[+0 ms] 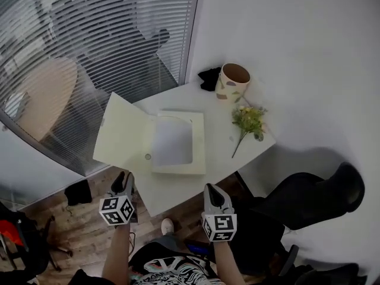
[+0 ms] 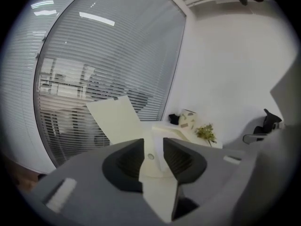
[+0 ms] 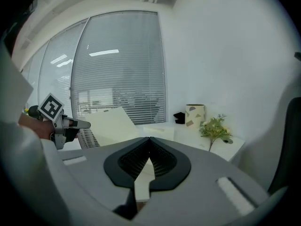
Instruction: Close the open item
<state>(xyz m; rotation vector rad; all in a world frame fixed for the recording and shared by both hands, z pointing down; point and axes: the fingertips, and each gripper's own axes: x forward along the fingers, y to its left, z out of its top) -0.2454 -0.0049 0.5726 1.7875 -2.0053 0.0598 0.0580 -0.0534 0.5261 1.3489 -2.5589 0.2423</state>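
A flat cream box lies open on the white table, its lid swung out to the left and tilted up past the table's left edge. A small round button shows on the box's left wall. Both grippers hover at the table's near edge, apart from the box. My left gripper is below the lid's near corner, open, with nothing between its jaws; past them I see the lid. My right gripper is shut and empty, below the box's right corner.
A patterned cup and a black object stand at the table's far end. A sprig of flowers lies to the right of the box. A glass wall with blinds is on the left, a black chair on the right.
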